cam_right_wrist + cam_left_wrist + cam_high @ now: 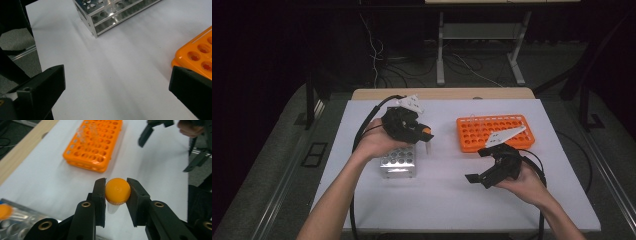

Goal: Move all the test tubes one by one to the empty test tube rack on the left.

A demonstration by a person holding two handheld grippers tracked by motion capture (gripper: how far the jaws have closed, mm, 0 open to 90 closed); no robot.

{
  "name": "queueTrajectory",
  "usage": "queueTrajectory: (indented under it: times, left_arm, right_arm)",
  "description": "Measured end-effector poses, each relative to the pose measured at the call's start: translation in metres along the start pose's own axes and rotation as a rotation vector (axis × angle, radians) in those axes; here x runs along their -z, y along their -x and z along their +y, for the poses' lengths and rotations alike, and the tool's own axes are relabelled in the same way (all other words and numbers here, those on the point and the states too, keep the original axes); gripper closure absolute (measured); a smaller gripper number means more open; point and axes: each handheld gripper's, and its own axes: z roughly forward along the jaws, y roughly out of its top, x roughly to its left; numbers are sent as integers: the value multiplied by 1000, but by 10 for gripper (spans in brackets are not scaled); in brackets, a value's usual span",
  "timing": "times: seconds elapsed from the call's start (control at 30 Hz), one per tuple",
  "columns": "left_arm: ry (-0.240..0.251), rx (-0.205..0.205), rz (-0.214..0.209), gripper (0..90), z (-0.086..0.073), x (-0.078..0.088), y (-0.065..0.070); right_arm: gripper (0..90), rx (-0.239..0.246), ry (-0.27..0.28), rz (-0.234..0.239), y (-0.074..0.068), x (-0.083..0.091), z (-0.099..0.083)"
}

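A white desk (452, 200) stands in a dark room with cables on the floor behind it. In the high view, the left gripper (424, 134) hangs above the metal rack (398, 161) with its jaws clamped on an orange-capped tube (428, 140), which hangs clear of the rack; the right gripper (484, 167) sits near the orange rack (494, 131), jaws spread wide with nothing between them. In the left gripper view, the tube's round orange cap (117, 191) is pinched squarely between the two black jaws, its clear body dropping below, and the orange rack lies ahead. In the right gripper view, the jaws stand far apart over bare desk, between the metal rack and the orange rack's corner. The carry likely goes best with the tube kept upright, brought straight over a free hole in the orange rack, then lowered without tilting.
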Motion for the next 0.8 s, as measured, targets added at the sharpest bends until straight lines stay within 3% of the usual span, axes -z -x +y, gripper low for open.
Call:
queueTrajectory:
  times: [0.47,0.8]
  left_arm:
    - [32,68,118,687,-4,16,-36]
    - [50,141,195,687,-13,7,-64]
  right_arm:
    - [1,-51,39,-6,19,20,-14]
    - [2,-85,38,-43,36,36,-16]
